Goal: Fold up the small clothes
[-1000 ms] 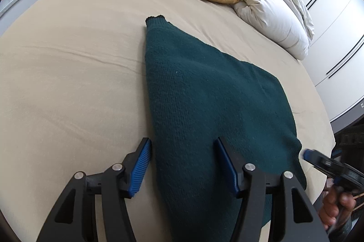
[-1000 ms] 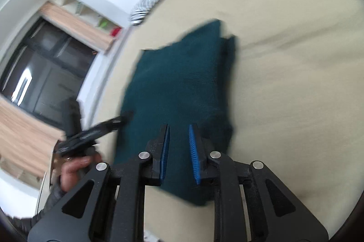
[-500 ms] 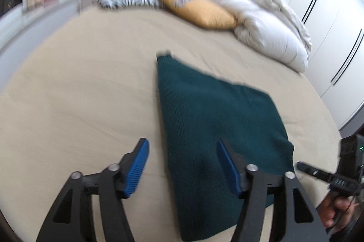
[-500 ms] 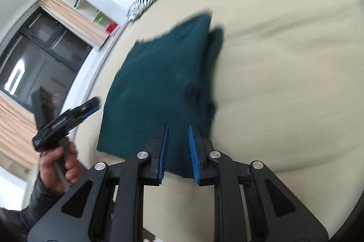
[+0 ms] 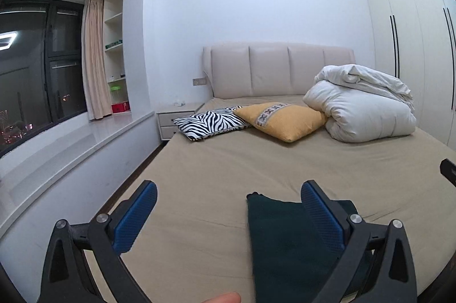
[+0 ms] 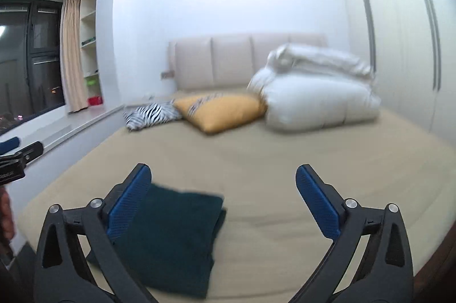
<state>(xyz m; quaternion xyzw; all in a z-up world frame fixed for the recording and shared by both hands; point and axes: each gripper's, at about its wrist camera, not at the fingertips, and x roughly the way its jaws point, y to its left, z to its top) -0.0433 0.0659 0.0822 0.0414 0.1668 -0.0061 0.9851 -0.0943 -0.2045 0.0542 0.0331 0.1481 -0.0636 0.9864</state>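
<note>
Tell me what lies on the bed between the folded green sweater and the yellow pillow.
Nothing: only bare beige sheet runs from the green sweater to the yellow pillow, clearest in the left wrist view.

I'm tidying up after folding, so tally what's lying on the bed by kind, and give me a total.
Folded dark green garment: 1
Throw pillows: 2, the zebra-striped pillow and the yellow pillow
Rolled white duvet: 1
Total: 4 things on the bed
</note>
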